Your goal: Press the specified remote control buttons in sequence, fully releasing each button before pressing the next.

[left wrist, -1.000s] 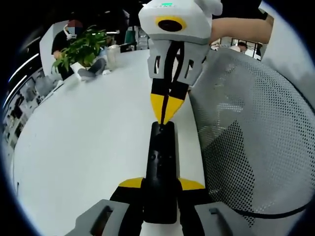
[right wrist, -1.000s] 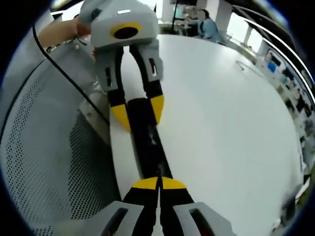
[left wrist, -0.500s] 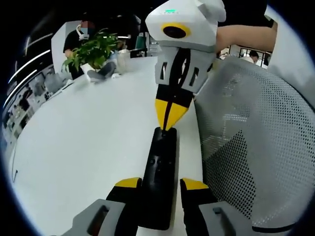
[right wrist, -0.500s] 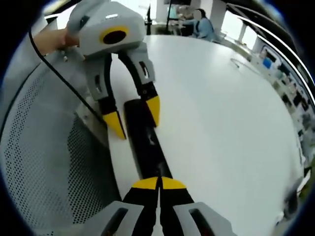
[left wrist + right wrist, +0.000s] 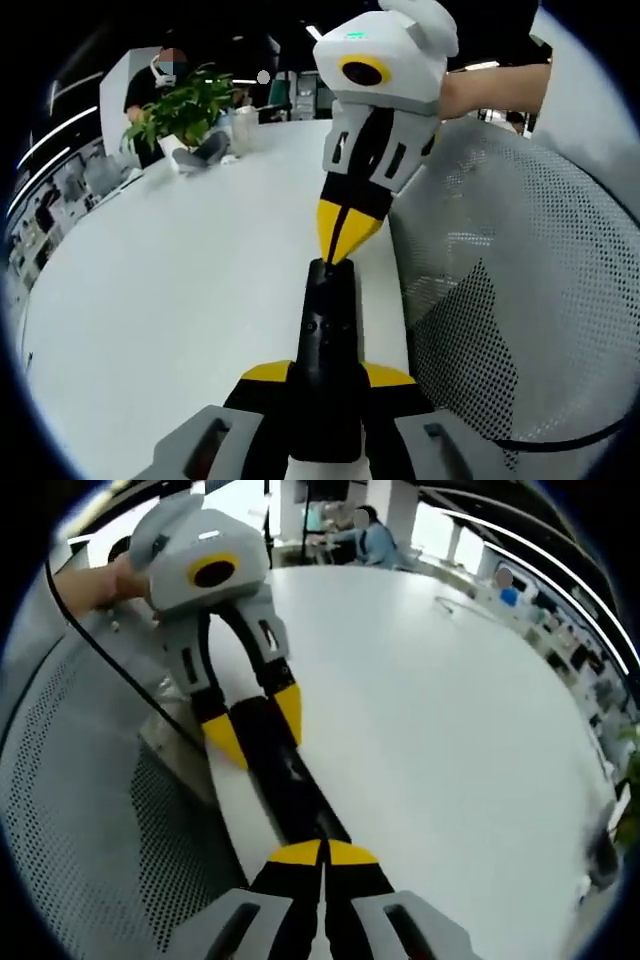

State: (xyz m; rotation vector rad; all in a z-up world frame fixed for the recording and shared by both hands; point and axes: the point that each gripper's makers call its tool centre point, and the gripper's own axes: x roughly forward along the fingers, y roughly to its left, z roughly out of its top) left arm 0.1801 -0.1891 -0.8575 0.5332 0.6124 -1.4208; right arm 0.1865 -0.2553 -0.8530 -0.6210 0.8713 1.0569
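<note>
The remote control [image 5: 327, 350] is black all over, with dark, barely distinguishable buttons on its face. The left tool [image 5: 327, 376] has yellow fingertips [image 5: 265, 372] on black fingers that run down into grey housings; seen in the right gripper view it has a light grey body with a yellow ring around a black disc. The right tool [image 5: 323, 853] has the same yellow tips, black fingers and white-grey body. The tabletop [image 5: 170, 270] is plain white and glossy. The chair back [image 5: 520, 300] is pale grey mesh, dotted with fine dark perforations. A potted plant [image 5: 180, 105] has bright green leaves in a white pot.
</note>
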